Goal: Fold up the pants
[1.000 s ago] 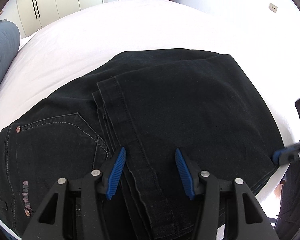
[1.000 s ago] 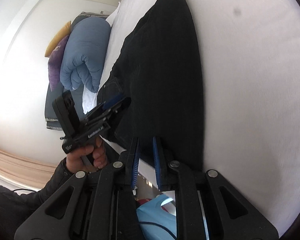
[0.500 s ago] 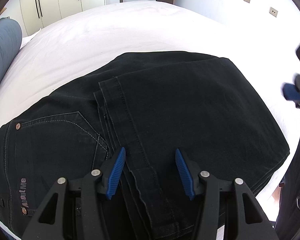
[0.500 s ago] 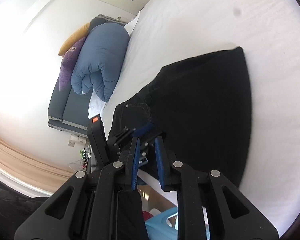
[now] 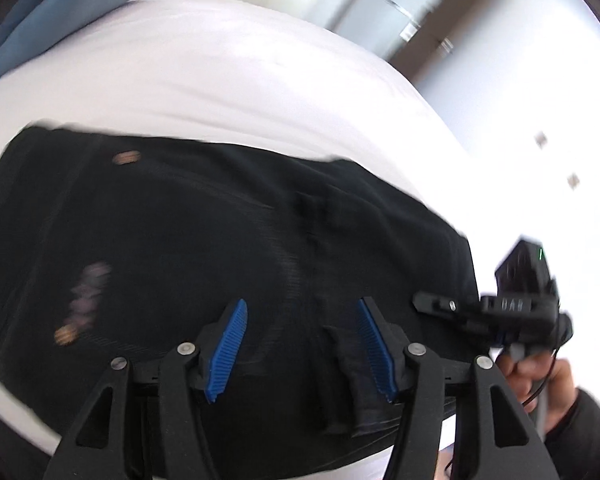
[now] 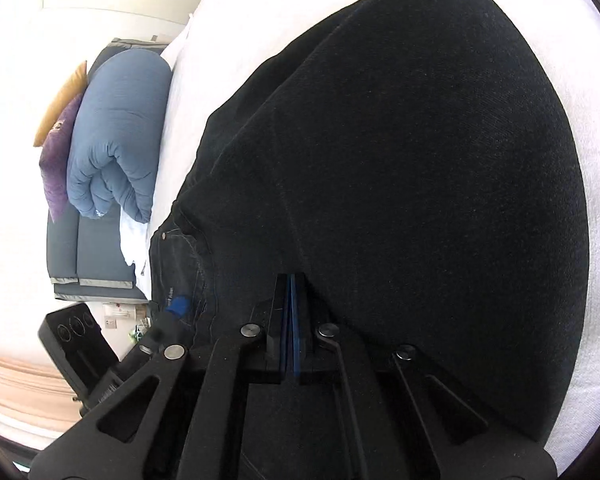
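Black pants [image 5: 228, 248] lie beneath spread left jaws, seemingly untouched.

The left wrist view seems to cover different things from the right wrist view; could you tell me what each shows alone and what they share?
Only the left wrist view shows the open left gripper, the hand holding the right gripper, and wall sockets. Only the right wrist view shows the right gripper with jaws shut, the purple cushion and the grey sofa. Both show the black pants on the white bed.

White bed [image 6: 588, 92] carries the folded black pants [image 6: 400, 168] and a rolled blue duvet [image 6: 116, 132]
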Available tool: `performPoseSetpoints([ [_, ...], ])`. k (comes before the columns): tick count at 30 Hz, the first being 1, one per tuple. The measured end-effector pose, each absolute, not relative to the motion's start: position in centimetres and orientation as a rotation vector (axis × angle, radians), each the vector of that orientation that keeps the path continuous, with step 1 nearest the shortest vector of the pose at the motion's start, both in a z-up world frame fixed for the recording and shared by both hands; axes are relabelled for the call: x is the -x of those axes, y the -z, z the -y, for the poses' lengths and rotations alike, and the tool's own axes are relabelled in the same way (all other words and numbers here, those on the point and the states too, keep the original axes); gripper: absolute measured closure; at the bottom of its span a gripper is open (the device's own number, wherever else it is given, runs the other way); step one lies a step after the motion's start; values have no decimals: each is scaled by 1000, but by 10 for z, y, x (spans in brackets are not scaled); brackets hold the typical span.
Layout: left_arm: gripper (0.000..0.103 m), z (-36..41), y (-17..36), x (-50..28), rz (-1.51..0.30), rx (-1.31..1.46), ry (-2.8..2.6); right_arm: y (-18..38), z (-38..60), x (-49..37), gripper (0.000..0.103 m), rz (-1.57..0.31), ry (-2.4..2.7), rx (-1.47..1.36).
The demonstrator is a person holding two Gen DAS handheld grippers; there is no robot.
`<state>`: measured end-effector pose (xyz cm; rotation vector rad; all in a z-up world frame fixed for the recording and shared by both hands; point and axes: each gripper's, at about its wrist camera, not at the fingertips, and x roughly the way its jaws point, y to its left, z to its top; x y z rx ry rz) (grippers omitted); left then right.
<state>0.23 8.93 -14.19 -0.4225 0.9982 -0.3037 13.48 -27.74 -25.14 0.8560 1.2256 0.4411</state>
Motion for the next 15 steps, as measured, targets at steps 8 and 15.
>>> performPoseSetpoints([
  [8,39,-205,135,36,-883,719,91,230,269,-138,95,-1235,-409,-849],
  [15,35,-262,139,66,-788,931,-46,203,179,-161,95,-1283,-611,-777],
])
